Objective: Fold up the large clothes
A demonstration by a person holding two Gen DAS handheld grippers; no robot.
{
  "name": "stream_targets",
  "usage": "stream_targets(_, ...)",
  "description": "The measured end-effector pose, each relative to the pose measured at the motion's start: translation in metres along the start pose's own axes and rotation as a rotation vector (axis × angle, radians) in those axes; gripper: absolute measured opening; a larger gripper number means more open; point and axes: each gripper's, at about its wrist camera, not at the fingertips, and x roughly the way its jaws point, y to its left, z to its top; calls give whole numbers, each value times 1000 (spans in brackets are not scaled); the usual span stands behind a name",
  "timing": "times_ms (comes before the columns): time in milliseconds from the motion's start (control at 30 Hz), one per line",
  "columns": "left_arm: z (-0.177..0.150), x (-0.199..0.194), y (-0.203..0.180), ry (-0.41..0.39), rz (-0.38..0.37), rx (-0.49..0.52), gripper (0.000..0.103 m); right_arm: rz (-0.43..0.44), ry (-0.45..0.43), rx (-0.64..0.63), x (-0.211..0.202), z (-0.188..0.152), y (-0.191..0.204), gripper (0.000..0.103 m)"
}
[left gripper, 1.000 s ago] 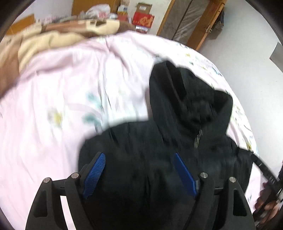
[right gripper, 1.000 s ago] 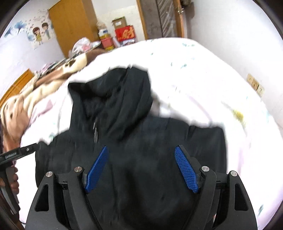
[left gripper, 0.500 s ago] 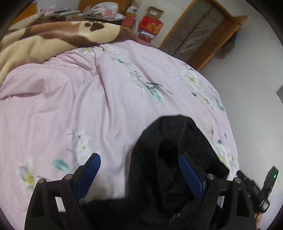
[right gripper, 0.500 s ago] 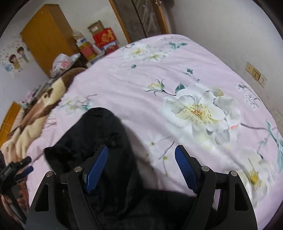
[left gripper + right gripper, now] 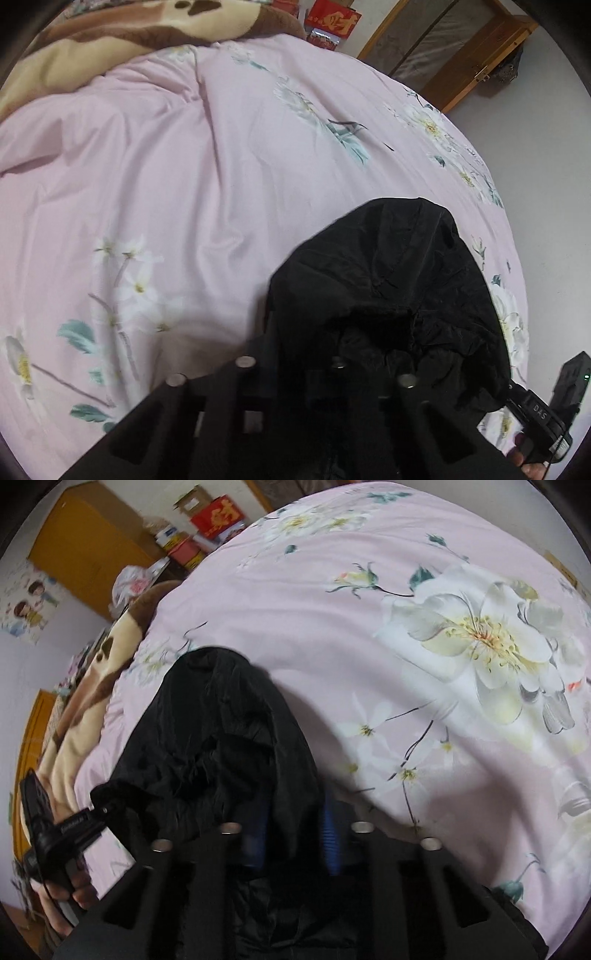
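Observation:
A black hooded jacket (image 5: 388,280) lies on the pink flowered bed sheet (image 5: 166,192), hood pointing away from me. My left gripper (image 5: 295,358) is shut on the jacket's fabric by the hood's left base; its pads are buried in the cloth. In the right wrist view the jacket (image 5: 221,731) fills the lower left, and my right gripper (image 5: 291,830) is shut on its fabric at the hood's right base, blue pads (image 5: 330,834) close together. Each gripper shows in the other's view: the right one (image 5: 543,417) and the left one (image 5: 70,827).
A brown and cream blanket (image 5: 110,40) is bunched at the bed's far left. Red boxes (image 5: 332,18) and a wooden door (image 5: 454,51) stand beyond the bed. An orange wardrobe (image 5: 92,546) stands against the wall. The sheet (image 5: 424,635) stretches wide to the right.
Both grippers moved forward to the base of the hood and closed on the jacket; they were open half a second ago.

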Motion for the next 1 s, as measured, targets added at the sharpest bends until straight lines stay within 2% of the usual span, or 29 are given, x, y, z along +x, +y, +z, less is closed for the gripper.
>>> stream_targets(167, -16, -29, 3, -49, 16, 54, 5, -26, -69, -114, -28, -22, 13, 12)
stream_targets(433, -52, -82, 23, -77, -27, 76, 5, -26, -144, -208, -82, -67, 21, 11)
stream_targets(500, -64, -96, 28, -80, -58, 72, 5, -20, -159, -231, -96, -81, 23, 11)
stream_targets(667, -100, -121, 31, -119, -21, 159, 5, -45, -184, -314, -118, -116, 24, 10)
stream_targets(800, -130, -134, 47, -116, -76, 131, 5, -37, -199, -326, -130, -148, 16, 10)
stream_targets(867, -144, -136, 55, -124, -85, 117, 6, -21, -197, -287, -132, -164, 5, 10)
stream_targets(1000, -172, -132, 79, -81, -125, 21, 7, -17, -189, -239, -132, -187, -10, 9)
